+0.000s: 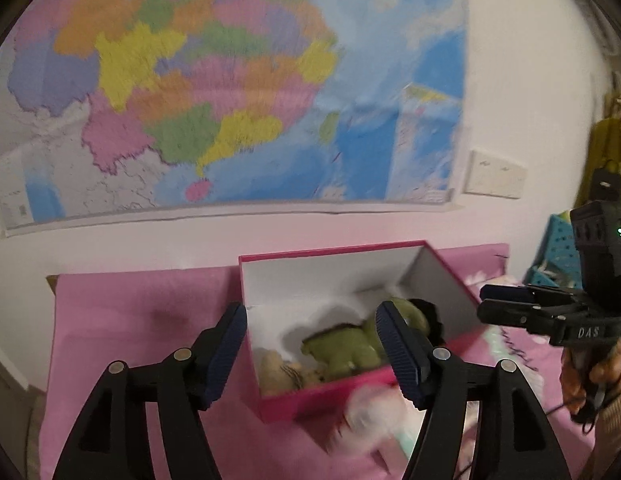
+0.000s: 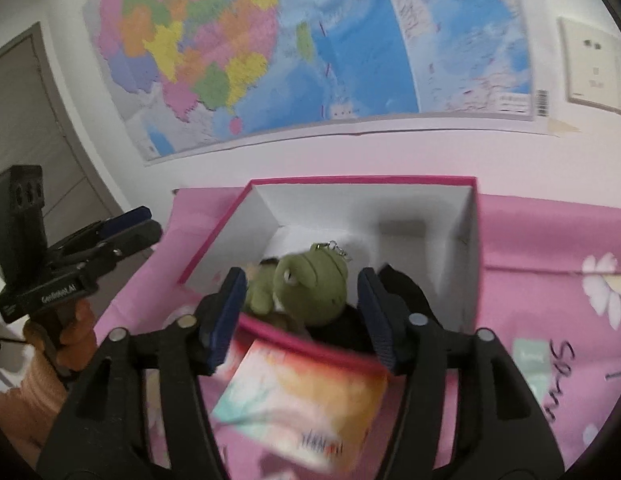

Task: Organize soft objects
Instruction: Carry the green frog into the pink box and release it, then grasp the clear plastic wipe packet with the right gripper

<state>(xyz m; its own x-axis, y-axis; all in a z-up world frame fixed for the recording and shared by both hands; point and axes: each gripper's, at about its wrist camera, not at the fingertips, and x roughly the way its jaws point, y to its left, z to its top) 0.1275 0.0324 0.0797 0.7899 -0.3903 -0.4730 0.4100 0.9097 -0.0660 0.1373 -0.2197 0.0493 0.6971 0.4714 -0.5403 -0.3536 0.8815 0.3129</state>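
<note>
Left wrist view: left gripper (image 1: 312,344) is gaping wide and empty at 6 o'clock over the pink box (image 1: 310,400)'s near rim; green plush (image 1: 342,348) is lying inside.

Right wrist view: right gripper (image 2: 302,312) is standing wide and empty, straddling the near rim; a soft packet (image 2: 306,400) is lying at 6 o'clock outside.

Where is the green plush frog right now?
The green plush frog lies inside the pink box, near its front wall, beside a tan plush, below the wall map.
</note>
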